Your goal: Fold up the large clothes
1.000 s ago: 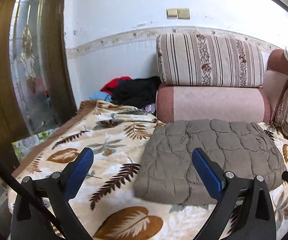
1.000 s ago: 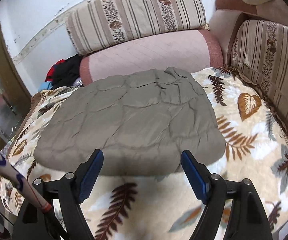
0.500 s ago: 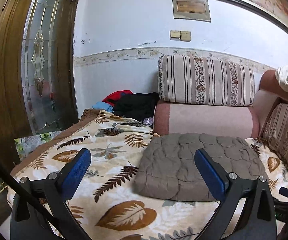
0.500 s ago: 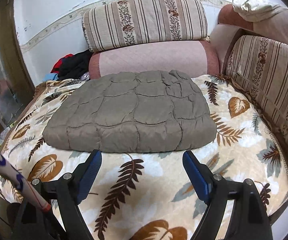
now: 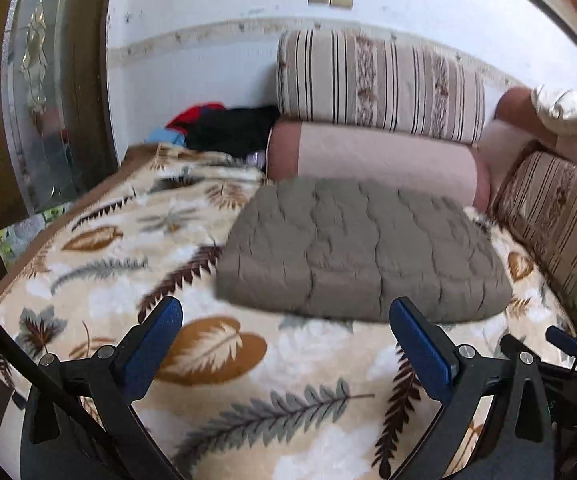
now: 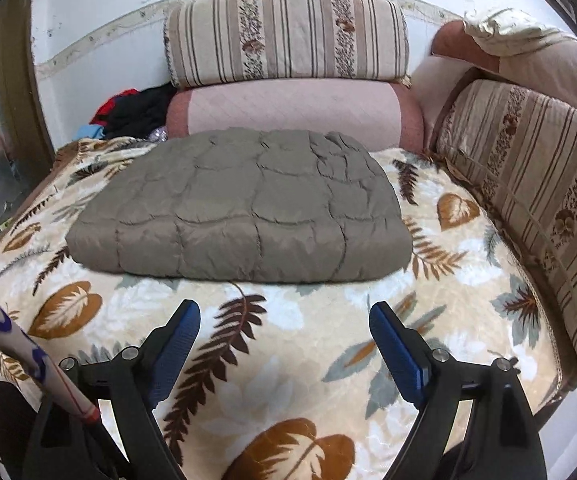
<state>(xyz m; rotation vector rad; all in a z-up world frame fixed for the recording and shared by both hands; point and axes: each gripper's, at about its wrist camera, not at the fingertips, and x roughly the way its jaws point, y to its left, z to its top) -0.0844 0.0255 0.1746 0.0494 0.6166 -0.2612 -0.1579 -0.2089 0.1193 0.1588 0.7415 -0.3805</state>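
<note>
At the far left stands a wooden door with a patterned glass panel (image 5: 36, 92), and past its foot a heap of red, blue and black clothes (image 5: 224, 130) lies in the corner against the white wall (image 5: 192, 68). My left gripper (image 5: 284, 338) hangs over the leaf-print blanket (image 5: 208, 356) that covers the sofa seat, its blue fingers (image 5: 152, 346) spread wide with nothing between them. Ahead of it, in the middle of the blanket, lies the folded grey-brown quilted garment (image 6: 240, 208), a thick flat bundle touching neither gripper. Behind it a pink bolster (image 6: 292, 110) carries a striped cushion (image 6: 288, 38). My right gripper (image 6: 284, 344) is opening, fingers (image 6: 398, 354) wide and empty, short of the bundle's near edge. On the right runs a striped back cushion (image 6: 528, 184), with a pale cloth (image 6: 504, 36) draped on the armrest above.
</note>
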